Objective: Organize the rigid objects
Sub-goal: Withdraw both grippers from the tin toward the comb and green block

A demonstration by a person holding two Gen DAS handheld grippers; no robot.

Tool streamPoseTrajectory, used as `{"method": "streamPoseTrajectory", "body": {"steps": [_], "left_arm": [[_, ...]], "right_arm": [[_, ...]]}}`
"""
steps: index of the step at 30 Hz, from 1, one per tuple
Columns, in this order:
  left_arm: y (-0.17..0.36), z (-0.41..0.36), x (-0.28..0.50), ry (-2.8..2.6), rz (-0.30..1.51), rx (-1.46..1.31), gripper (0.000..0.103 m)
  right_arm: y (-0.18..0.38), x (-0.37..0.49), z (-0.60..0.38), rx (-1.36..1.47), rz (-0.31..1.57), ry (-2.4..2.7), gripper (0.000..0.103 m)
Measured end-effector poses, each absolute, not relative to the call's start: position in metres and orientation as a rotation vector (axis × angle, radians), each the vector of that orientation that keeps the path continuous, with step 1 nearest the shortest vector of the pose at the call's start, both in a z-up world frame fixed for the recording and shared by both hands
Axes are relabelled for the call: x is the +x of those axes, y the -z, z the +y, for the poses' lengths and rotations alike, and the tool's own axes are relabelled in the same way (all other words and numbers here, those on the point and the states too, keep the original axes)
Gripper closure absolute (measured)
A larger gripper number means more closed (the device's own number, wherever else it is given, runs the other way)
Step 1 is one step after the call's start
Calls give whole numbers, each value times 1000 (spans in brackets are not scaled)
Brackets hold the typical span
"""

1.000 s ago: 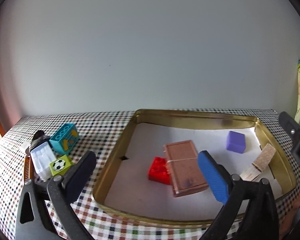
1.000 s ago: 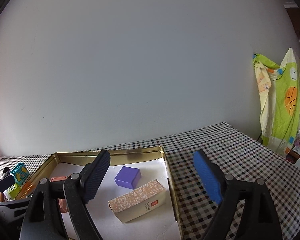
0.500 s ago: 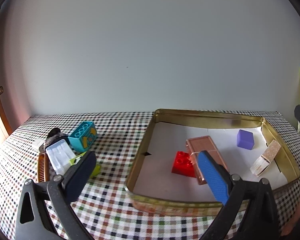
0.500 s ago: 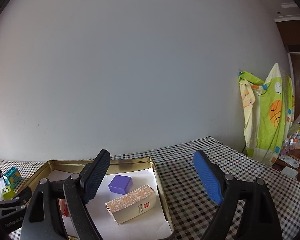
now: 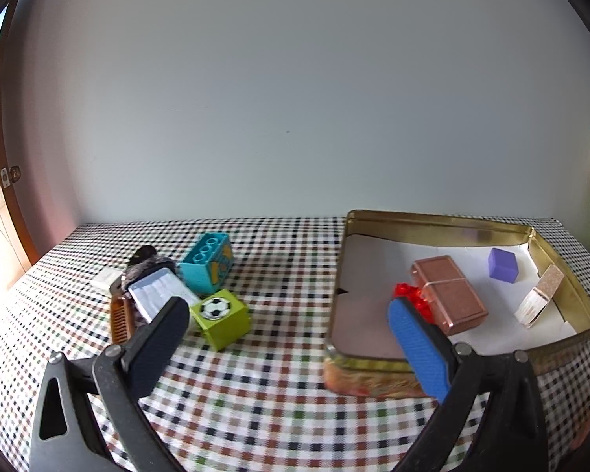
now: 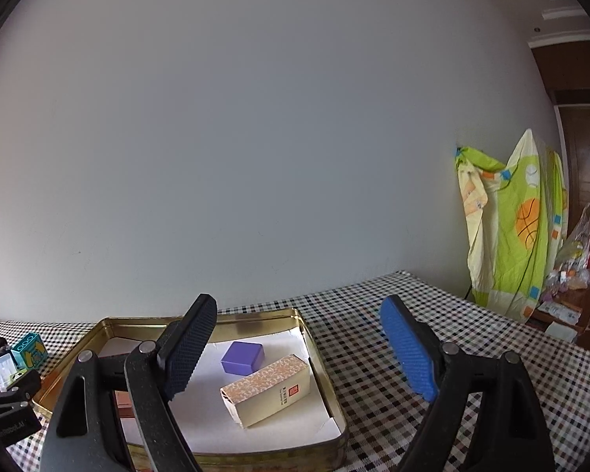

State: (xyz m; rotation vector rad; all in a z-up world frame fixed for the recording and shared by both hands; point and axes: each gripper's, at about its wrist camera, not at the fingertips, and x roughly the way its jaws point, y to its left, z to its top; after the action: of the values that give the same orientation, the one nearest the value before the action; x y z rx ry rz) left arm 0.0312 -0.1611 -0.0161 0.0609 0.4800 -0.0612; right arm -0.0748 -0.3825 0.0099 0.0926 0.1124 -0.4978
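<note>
A: Left wrist view. Left claw (image 5: 291, 334) tilted down over the checked desk (image 5: 279, 401), jaws wide apart, nothing between them. Black pad covers part of the white ridged piece (image 5: 157, 291); blue pad overlaps the near rim of the gold tin (image 5: 444, 222).

B: Loose items?

A: Near the desk's left edge: teal brick (image 5: 208, 261), green football cube (image 5: 222, 316) in front of it, a brown comb (image 5: 121, 320) and a dark furry thing (image 5: 145, 261), hard to make out. In the tin: copper case (image 5: 450, 295), a red brick (image 5: 411, 299) half hidden behind the blue pad, purple cube (image 5: 502, 264), patterned carton (image 5: 539, 299) leaning at the right wall.

B: Right wrist view?

A: Right claw (image 6: 295, 348) nearly level, spread wide, empty. Tin (image 6: 318, 358) sits toward the desk's back edge; purple cube (image 6: 242, 357) and carton (image 6: 265, 389) lie apart on its white lining. Copper case mostly hidden behind the black finger. Left claw's body cut off at the lower left corner.
</note>
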Motion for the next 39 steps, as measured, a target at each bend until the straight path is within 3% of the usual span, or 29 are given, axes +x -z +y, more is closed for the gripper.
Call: {"method": "streamPoseTrajectory", "body": {"steps": [39], "left_arm": [[19,-39,41,-78,490,39,1]], "right_arm": [[2,-40,-241,103,246,265,16]]}}
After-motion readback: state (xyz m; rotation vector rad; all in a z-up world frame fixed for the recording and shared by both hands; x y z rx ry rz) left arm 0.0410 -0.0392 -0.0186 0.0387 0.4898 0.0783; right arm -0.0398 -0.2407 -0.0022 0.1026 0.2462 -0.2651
